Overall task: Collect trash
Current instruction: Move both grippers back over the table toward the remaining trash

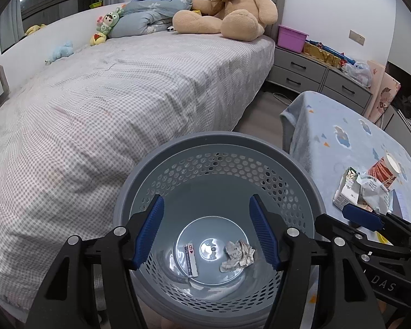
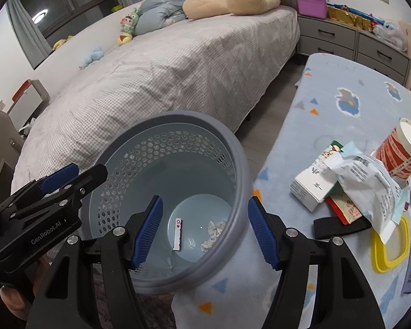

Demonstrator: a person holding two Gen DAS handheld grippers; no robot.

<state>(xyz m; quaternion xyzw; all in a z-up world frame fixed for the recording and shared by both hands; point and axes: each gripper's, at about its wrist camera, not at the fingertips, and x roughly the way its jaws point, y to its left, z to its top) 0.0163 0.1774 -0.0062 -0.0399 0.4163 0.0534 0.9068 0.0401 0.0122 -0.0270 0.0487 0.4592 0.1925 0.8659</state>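
Both grippers, left gripper (image 1: 205,230) and right gripper (image 2: 204,230), gape empty. Crumpled paper (image 1: 237,256) already lies below your left fingers in bin (image 1: 222,144); remaining wrappers (image 2: 370,186) sit right of your right fingers—reaching risks toppling cup (image 2: 400,150).

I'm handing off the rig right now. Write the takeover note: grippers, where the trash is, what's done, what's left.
Left gripper: open, empty, above the grey basket.
Right gripper: open, empty, over the basket's rim beside the table.
Done: a crumpled paper and a playing card lie on the basket floor.
Left on the table: paper cup, white carton, crinkled wrapper, red packet, black strip, yellow lid.
Next, probably: right gripper takes the carton or the wrapper.
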